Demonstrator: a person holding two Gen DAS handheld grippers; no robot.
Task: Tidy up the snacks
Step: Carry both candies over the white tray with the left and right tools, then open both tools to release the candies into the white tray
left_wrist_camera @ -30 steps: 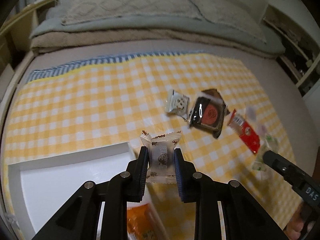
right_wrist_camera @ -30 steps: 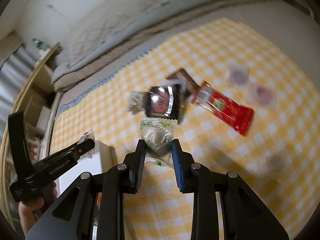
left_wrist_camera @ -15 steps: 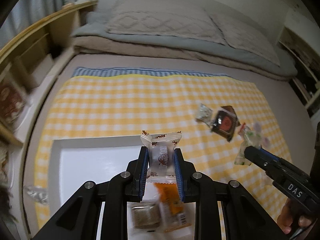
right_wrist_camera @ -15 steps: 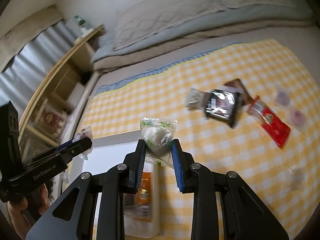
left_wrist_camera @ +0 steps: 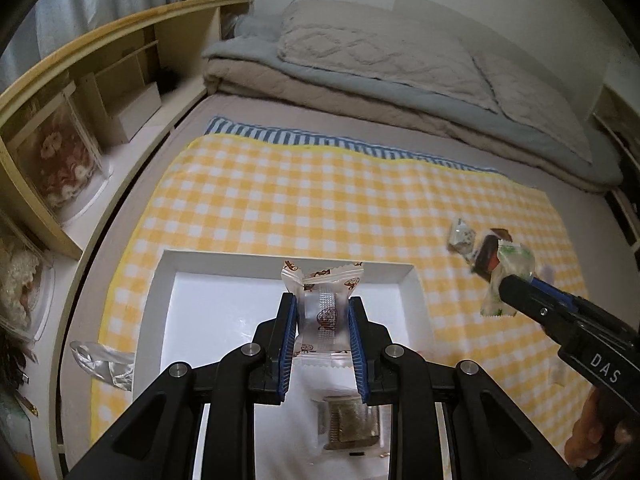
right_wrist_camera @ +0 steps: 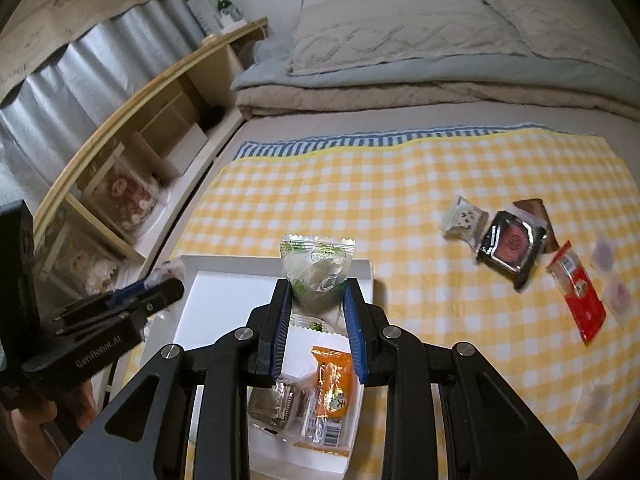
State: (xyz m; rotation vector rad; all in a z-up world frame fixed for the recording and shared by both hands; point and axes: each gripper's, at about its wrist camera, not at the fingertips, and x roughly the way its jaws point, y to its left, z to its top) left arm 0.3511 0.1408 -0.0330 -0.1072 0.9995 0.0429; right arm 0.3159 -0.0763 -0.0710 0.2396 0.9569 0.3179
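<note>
While each claw pinches a wrapped snack, left claw (left_wrist_camera: 322, 330) hides much of the white tray (left_wrist_camera: 154, 292).

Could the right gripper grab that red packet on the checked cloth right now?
Probably not: the right gripper is already shut on a green-printed packet. The red packet itself lies uncovered.
</note>
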